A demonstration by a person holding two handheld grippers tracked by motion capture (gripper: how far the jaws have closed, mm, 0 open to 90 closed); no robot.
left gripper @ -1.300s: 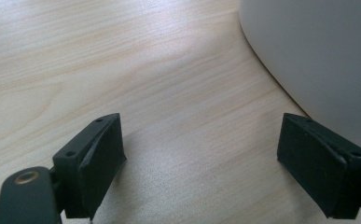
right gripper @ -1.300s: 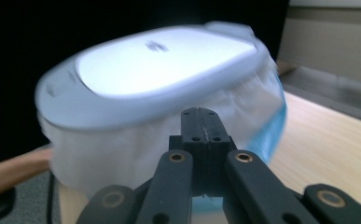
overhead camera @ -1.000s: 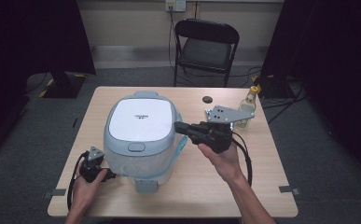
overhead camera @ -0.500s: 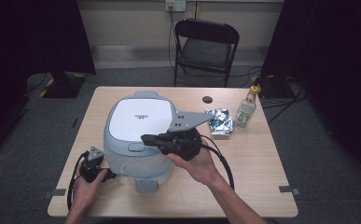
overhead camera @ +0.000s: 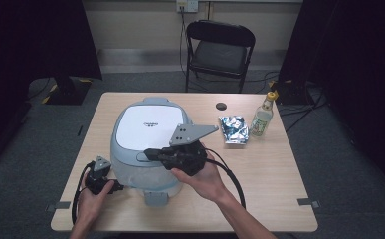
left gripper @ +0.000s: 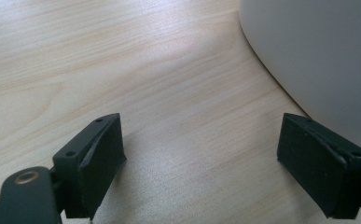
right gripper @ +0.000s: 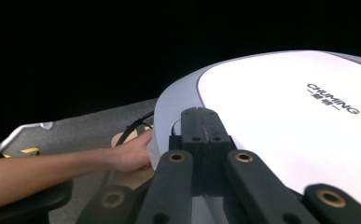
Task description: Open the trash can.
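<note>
Cooker (overhead camera: 150,142) at frame centre now has the right gripper (overhead camera: 152,154), fingers together, moved onto its lid button; left gripper (left gripper: 215,154) fingers wide.

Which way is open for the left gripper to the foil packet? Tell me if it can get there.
Probably not directly. The left gripper sits at the near left of the table, and the rice cooker stands between it and the foil packet; it would have to go around or over.

Left gripper (left gripper: 201,158) jaws wide apart, wooden table (left gripper: 122,70), pale appliance (left gripper: 318,51) beside
</note>
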